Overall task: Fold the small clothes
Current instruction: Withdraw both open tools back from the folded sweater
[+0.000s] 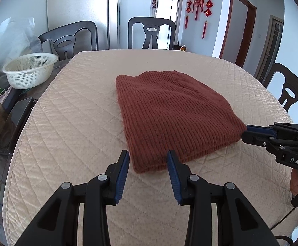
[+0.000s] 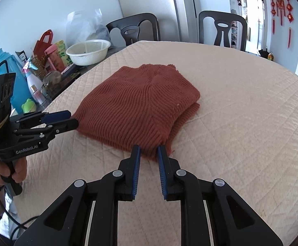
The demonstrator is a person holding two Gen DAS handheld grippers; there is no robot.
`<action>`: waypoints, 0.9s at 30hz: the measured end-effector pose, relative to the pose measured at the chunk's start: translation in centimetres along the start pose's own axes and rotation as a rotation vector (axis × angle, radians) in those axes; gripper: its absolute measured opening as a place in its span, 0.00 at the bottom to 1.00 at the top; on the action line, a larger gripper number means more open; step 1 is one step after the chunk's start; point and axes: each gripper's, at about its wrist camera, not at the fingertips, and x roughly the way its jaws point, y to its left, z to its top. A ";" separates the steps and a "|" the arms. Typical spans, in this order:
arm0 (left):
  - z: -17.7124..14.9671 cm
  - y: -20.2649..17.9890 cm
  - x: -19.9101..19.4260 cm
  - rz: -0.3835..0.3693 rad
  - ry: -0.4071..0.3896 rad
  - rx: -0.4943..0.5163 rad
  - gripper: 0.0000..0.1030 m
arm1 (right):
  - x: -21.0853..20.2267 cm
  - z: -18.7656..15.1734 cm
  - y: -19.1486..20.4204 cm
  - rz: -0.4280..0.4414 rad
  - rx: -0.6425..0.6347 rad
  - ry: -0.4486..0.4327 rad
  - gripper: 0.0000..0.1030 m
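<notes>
A rust-brown knitted sweater (image 1: 169, 112) (image 2: 140, 102) lies folded into a thick rectangle on the quilted beige table cover (image 1: 77, 123) (image 2: 241, 123). My left gripper (image 1: 148, 156) has the sweater's near left corner between its blue pads, and the cloth fills the gap from pad to pad. In the right wrist view the left gripper (image 2: 73, 121) meets that same corner. My right gripper (image 2: 149, 149) stands narrowly apart, pinching the near hem at the right corner; a bit of hem sticks out beside one finger. From the left wrist view the right gripper (image 1: 245, 133) touches that corner. The sweater rests flat.
A white perforated basket (image 1: 30, 69) (image 2: 88, 51) stands at the table's left edge among bottles, bags and a blue jug (image 2: 15, 82). Dark chairs (image 1: 152, 32) (image 1: 286, 88) stand at the far and right sides. A hand (image 2: 15, 172) holds each gripper handle.
</notes>
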 end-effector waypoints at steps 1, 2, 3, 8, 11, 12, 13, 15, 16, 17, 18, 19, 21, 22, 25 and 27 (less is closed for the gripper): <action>-0.1 0.0 -0.1 0.003 0.002 0.000 0.39 | -0.1 -0.1 0.1 -0.004 -0.004 0.000 0.17; -0.3 0.0 -0.2 0.008 0.002 0.000 0.39 | -0.2 -0.2 0.2 -0.010 -0.009 0.000 0.17; -0.4 0.0 -0.3 0.012 0.002 0.000 0.40 | -0.3 -0.3 0.3 -0.016 -0.015 0.000 0.17; -1.1 0.2 -0.5 0.029 0.010 0.001 0.42 | -0.5 -1.1 0.7 -0.044 -0.040 0.016 0.28; -1.5 0.3 -0.2 0.037 0.024 0.000 0.43 | -0.4 -1.5 0.6 -0.062 -0.038 0.025 0.30; -1.6 0.3 -0.1 0.040 0.029 -0.001 0.43 | -0.4 -1.6 0.5 -0.070 -0.037 0.029 0.30; -1.7 0.3 0.0 0.042 0.035 -0.002 0.43 | -0.3 -1.7 0.5 -0.076 -0.037 0.032 0.30; -2.0 0.4 0.2 0.043 0.044 -0.006 0.43 | -0.2 -1.9 0.3 -0.092 -0.038 0.042 0.30; -2.1 0.4 0.2 0.045 0.048 -0.007 0.43 | -0.1 -2.0 0.3 -0.097 -0.039 0.046 0.30; -2.2 0.4 0.3 0.049 0.052 -0.009 0.43 | 0.0 -2.1 0.3 -0.103 -0.039 0.050 0.30; -2.3 0.5 0.4 0.051 0.056 -0.010 0.43 | 0.1 -2.2 0.2 -0.110 -0.038 0.057 0.30; -2.4 0.6 0.5 0.051 0.061 -0.013 0.43 | 0.3 -2.3 0.2 -0.116 -0.034 0.058 0.30; -2.5 0.6 0.8 0.050 0.070 -0.017 0.43 | 0.6 -2.5 0.2 -0.126 -0.033 0.074 0.30; -2.5 0.5 0.8 0.051 0.070 -0.016 0.43 | 0.6 -2.5 0.2 -0.129 -0.034 0.073 0.31; -2.5 0.4 0.9 0.058 0.074 -0.007 0.44 | 0.7 -2.5 0.4 -0.142 -0.045 0.077 0.32; -2.5 0.2 0.9 0.060 0.076 0.000 0.46 | 0.7 -2.6 0.5 -0.149 -0.051 0.079 0.33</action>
